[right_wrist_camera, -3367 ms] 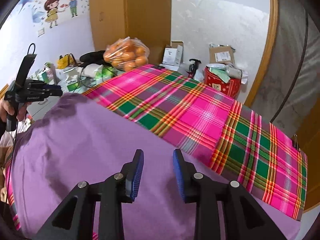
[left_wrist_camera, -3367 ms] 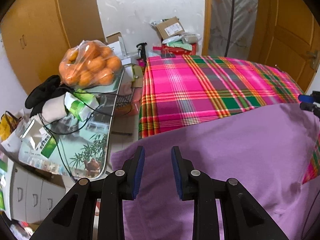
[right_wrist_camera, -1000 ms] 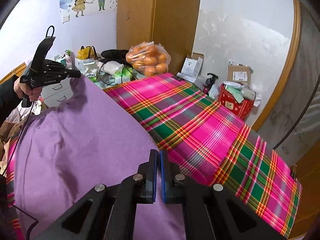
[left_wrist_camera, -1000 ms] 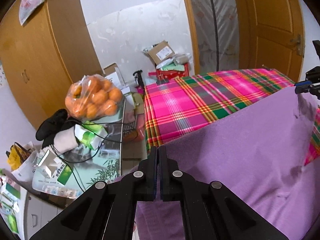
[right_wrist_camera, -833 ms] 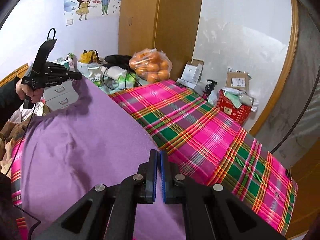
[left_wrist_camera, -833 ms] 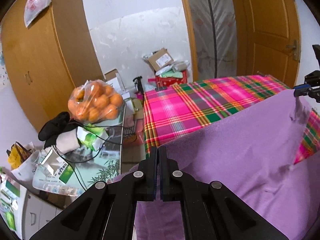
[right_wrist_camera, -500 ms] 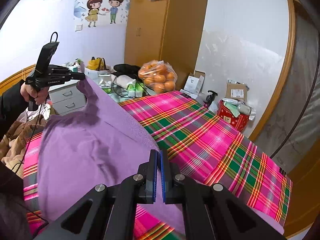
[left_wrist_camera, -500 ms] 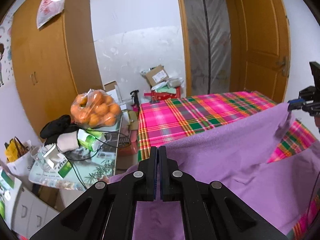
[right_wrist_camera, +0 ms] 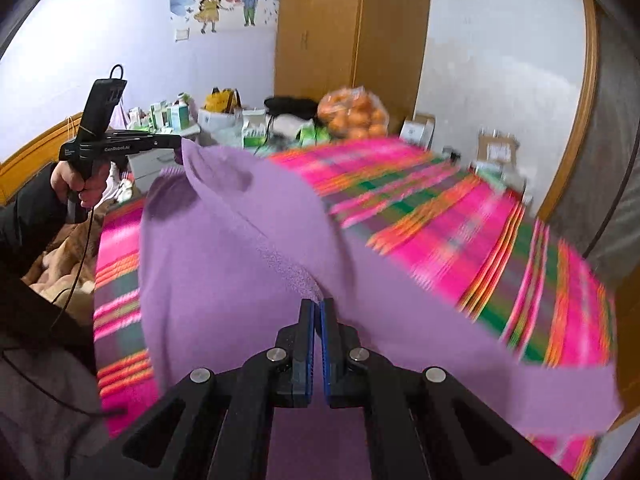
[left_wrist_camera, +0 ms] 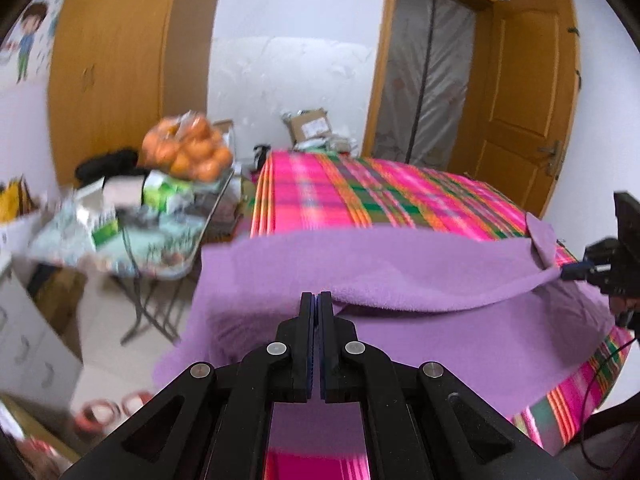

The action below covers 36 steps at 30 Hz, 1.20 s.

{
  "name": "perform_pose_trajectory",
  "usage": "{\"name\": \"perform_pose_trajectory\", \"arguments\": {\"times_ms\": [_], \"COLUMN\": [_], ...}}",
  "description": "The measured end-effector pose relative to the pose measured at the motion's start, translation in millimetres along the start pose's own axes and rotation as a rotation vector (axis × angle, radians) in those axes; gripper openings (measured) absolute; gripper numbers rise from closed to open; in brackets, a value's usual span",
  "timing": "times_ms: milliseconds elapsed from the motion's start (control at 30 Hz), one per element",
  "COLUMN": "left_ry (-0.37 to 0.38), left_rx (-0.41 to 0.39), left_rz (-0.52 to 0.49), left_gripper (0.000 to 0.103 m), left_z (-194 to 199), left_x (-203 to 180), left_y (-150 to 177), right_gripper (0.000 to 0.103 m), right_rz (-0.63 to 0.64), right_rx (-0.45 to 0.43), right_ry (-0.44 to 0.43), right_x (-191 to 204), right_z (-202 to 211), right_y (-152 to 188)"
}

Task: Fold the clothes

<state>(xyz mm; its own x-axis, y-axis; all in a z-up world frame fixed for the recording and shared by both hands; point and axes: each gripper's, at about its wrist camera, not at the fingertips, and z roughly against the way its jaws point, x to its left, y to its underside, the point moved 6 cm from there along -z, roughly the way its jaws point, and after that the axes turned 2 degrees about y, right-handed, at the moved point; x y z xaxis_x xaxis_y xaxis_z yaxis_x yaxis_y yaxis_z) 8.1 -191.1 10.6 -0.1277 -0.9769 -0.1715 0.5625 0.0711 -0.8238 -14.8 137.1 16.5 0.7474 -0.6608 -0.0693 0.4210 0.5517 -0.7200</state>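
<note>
The purple cloth point(left_wrist_camera: 400, 276) is being held up over the plaid bed point(left_wrist_camera: 360, 196), one edge lifted clear while the rest is lying on the cover. Its corners are being clamped by the left gripper point(left_wrist_camera: 319, 300) and the right gripper point(right_wrist_camera: 319, 306), jaws pressed together on the fabric. A first fold is judged to be in hand. Next, the lifted edge is to be carried across and laid level on the far edge.

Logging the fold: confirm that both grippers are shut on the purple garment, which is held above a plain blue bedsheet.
One detail is wrong: the sheet is pink plaid, not plain blue, as the right wrist view shows. The left gripper and right gripper are both shut on the purple garment.
</note>
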Motion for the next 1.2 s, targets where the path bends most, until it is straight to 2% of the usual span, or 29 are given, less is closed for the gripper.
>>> {"name": "perform_pose_trajectory", "arguments": {"times_ms": [200,233,333,367,400,467,633,733,867,1033,1100,1200], "left_ry": [0.020,0.024,0.043,0.047,0.052,0.064,0.091,0.108,0.128,0.137,0.142,0.135], "left_rx": [0.018,0.016,0.010,0.010,0.011,0.014,0.032,0.041,0.051,0.007,-0.009,-0.006], "left_rz": [0.114,0.136,0.236,0.266,0.294,0.345,0.474,0.564,0.655,0.671,0.688,0.705], "left_gripper": [0.001,0.001,0.005,0.010,0.018,0.027,0.029,0.039,0.040,0.041,0.045,0.045], "left_z": [3,4,6,6,6,3,-10,-19,-25,-16,-14,-17], "left_x": [4,4,9,11,12,14,22,30,39,42,45,49], "left_y": [34,36,37,37,38,39,39,40,44,37,35,34], "right_gripper": [0.003,0.006,0.026,0.028,0.028,0.028,0.028,0.028,0.028,0.028,0.028,0.028], "right_rz": [-0.065,-0.066,-0.070,-0.074,-0.062,-0.029,0.111,0.146,0.194,0.262,0.275,0.303], "right_rx": [0.060,0.064,0.072,0.071,0.067,0.057,0.065,0.085,0.123,0.133,0.135,0.134], "right_ry": [-0.004,0.005,0.027,0.032,0.042,0.067,0.087,0.061,0.037,0.029,0.025,0.022], "right_x": [5,5,6,6,7,11,21,24,28,36,36,37], "right_z": [-5,-5,-5,-6,-7,-8,-21,-33,-49,-52,-52,-55], "right_y": [31,32,35,33,31,28,19,18,21,22,22,21]}}
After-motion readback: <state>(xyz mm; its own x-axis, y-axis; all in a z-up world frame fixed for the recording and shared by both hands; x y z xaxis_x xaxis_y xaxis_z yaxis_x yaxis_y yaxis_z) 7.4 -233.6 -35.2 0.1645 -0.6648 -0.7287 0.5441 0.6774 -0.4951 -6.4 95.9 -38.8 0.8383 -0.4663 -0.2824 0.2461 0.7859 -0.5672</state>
